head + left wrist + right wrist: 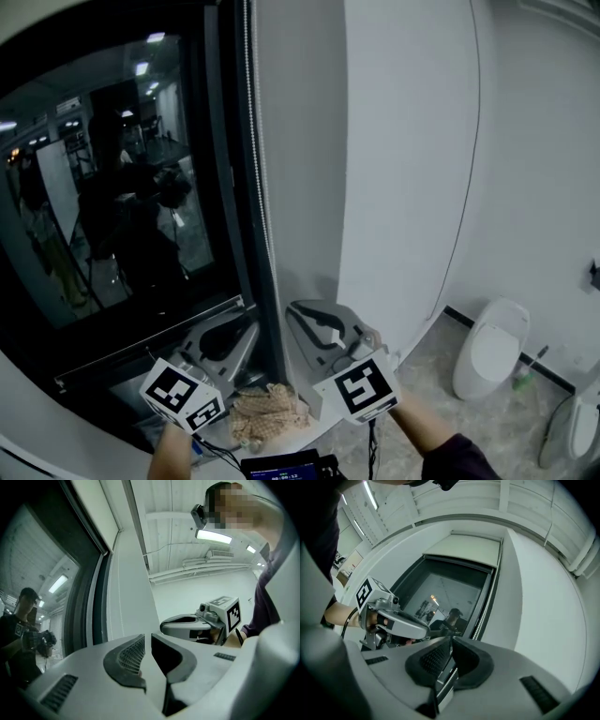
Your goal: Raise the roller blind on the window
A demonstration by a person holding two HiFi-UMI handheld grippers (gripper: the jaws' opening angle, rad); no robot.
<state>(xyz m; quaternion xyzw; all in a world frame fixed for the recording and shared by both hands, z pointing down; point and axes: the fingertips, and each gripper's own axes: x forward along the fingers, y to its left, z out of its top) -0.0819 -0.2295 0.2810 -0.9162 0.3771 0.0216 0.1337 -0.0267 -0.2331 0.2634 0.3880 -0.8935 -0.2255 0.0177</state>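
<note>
The dark window (pixel 112 187) fills the left of the head view. Its bead chain (pixel 255 141) hangs down the right side of the frame. In the right gripper view the pale roller blind (pixel 464 550) covers only the top of the glass, and the bead chain (pixel 486 609) runs down into my right gripper (pixel 451 641), whose jaws stand closed on it. The right gripper (pixel 295 311) sits beside the frame's foot. My left gripper (pixel 246 328) is just left of it, low by the sill. The left gripper (pixel 146 641) shows a narrow gap with only white wall behind it.
A white wall (pixel 403 141) rises right of the window. On the floor stand a white lidded bin (pixel 492 352) and a beige crumpled cloth (pixel 267 412). A small screen device (pixel 281 466) is at the bottom edge. The glass reflects a person and a lit room.
</note>
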